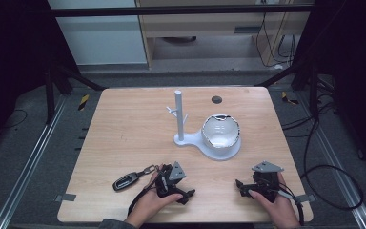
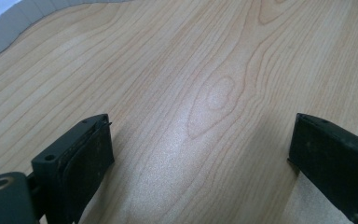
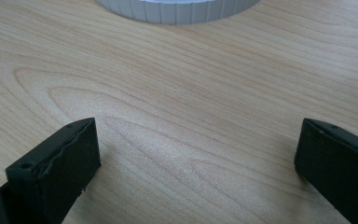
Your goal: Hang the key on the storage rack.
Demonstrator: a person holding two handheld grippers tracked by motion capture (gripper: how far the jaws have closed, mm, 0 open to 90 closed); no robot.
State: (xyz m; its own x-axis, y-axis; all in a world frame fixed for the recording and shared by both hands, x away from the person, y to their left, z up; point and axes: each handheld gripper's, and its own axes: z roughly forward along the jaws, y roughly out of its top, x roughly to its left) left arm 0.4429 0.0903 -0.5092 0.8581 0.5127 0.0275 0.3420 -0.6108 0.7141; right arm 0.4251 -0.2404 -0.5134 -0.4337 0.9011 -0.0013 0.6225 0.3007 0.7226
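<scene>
Both my left gripper and right gripper rest on the worktop, jaws spread and empty, the car key untouched, nothing apparently begun.

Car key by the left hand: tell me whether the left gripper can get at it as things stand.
Probably yes. The car key lies flat on bare table just beside the left gripper, whose jaws are open and empty; nothing lies between them, though it would have to turn toward it.

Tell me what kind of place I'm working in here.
Most likely a lab data-collection rig, not a home. A bare wooden table sits inside a dark metal frame, loose cables trail over the grey floor, and the props are sparse: a white peg stand and a car key fob.
</scene>
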